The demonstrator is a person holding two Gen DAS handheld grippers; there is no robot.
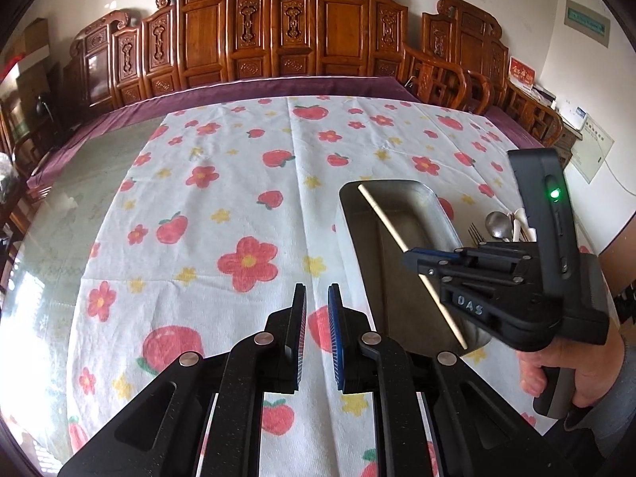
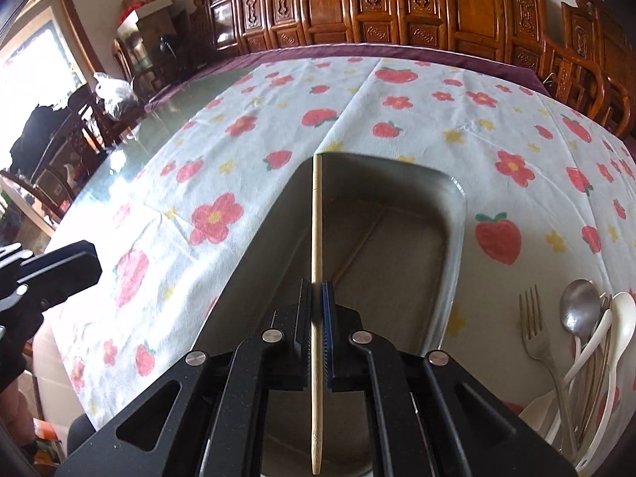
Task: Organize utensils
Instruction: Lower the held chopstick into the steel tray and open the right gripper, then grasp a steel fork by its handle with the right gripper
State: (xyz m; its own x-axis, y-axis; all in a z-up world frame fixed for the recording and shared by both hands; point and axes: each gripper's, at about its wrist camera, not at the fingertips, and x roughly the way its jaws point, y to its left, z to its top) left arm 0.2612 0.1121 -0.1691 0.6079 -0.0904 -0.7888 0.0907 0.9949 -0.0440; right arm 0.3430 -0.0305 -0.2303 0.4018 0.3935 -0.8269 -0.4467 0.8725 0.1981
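My right gripper (image 2: 317, 284) is shut on a pale wooden chopstick (image 2: 317, 218), gripping it about a third of the way up. The stick points away over a steel tray (image 2: 457, 214) that holds nothing else I can make out. The left wrist view shows that right gripper (image 1: 409, 258) over the tray (image 1: 445, 214), with the chopstick (image 1: 381, 218) slanting across it. My left gripper (image 1: 317, 290) hovers over the flowered cloth left of the tray. Its jaws are all but shut, with a thin gap and nothing between them. A fork (image 2: 532, 318), a metal spoon (image 2: 578, 306) and white spoons (image 2: 620, 318) lie piled right of the tray.
The flowered cloth (image 1: 222, 198) covers a glass-topped table with a purple border. Carved wooden chairs (image 1: 278, 31) line the far edge. A person's hand (image 1: 576, 369) grips the right tool's handle. The left tool's body (image 2: 59, 266) shows at the left edge of the right wrist view.
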